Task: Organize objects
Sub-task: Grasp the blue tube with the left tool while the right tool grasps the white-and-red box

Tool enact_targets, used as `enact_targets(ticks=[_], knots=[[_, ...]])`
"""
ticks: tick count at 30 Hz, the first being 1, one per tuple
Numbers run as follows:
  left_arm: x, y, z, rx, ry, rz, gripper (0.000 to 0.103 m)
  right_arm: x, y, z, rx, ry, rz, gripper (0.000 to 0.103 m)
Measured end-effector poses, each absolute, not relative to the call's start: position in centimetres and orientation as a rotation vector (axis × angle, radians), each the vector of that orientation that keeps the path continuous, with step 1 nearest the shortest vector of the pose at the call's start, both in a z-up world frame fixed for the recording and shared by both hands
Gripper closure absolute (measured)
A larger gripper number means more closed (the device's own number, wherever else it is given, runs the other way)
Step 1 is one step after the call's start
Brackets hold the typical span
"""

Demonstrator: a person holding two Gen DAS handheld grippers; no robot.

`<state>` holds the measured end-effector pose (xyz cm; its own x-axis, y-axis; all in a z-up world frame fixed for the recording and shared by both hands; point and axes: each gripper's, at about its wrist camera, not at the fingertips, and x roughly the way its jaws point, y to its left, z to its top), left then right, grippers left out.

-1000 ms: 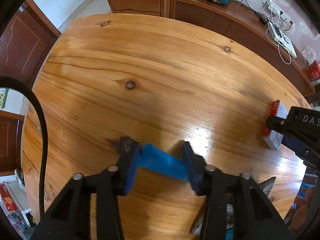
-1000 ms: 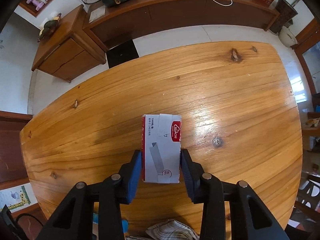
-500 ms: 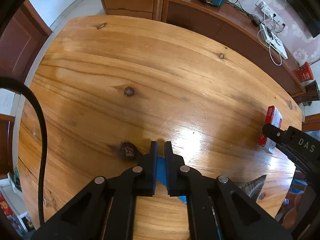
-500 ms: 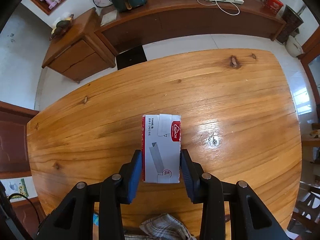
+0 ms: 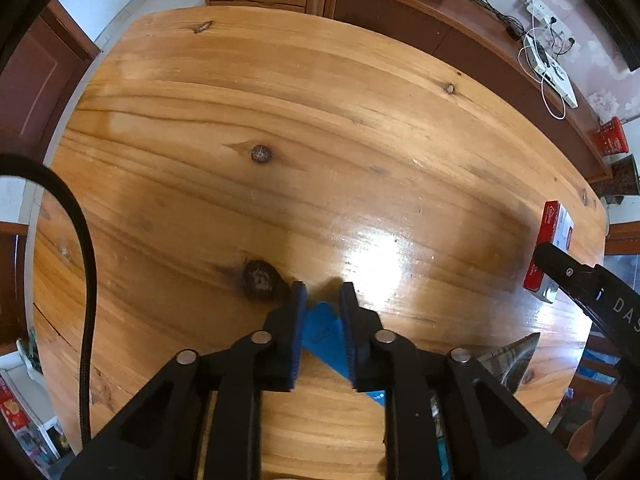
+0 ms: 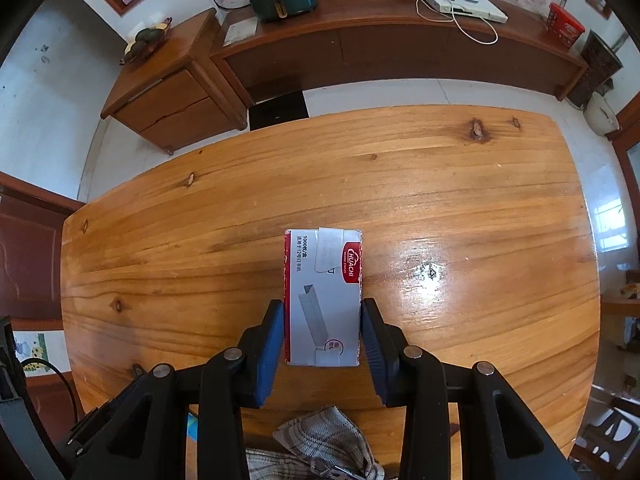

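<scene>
On the left, a black cable (image 5: pixel 86 280) loops down the edge of the left wrist view, over the wooden table (image 5: pixel 280 120). A dark knot (image 5: pixel 261 280) in the wood sits just left of the left gripper (image 5: pixel 323 296), which points steeply down at the tabletop. Its jaws are opening, and a blue object (image 5: pixel 326 336) lies slantwise between them; the blue pads look to be against its sides, though the close angle makes real contact hard to judge. What the blue thing is cannot be told from here. A bright glare patch lies on the wood just right of the gripper.

Further right in the same view, a red-and-white box (image 5: pixel 554 240) shows near the table's right edge, with one black finger (image 5: pixel 568 268) of the other gripper crossing its near end. A scrap of checked cloth (image 5: pixel 508 360) pokes out below it.

In the right wrist view, the right gripper (image 6: pixel 322 308) is clenched on that box (image 6: pixel 322 292): both pads press its long sides near the lower half, and the box stands lengthwise along the fingers, its red label toward the right. It is over the middle of the table (image 6: pixel 480 200). The cloth (image 6: pixel 320 440) lies at the near edge beneath the gripper. Beyond the table stand a small cabinet (image 6: pixel 172 100) at left and a long sideboard (image 6: pixel 400 48) at right.
</scene>
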<state>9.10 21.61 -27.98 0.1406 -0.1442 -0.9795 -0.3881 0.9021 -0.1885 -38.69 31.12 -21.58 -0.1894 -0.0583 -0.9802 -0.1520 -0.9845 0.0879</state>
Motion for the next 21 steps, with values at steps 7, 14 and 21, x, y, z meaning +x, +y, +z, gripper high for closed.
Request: enact_targets(ticks=[7,14,21], knots=[[8.1,20.5,-26.7,-0.421,1.416,0.215,0.053,-38.1,30.9,-21.2,-1.983,0.206,2.403,0.064],[7.4,19.3,-26.9,-0.452,1.473,0.226,0.053,-37.4,31.3,-20.6,-1.997,0.151,2.438,0.064],[7.5,18.4,-27.6,-0.499,1.491,0.259,0.061,-36.5,32.1,-20.3,-2.003,0.121,2.469,0.064]])
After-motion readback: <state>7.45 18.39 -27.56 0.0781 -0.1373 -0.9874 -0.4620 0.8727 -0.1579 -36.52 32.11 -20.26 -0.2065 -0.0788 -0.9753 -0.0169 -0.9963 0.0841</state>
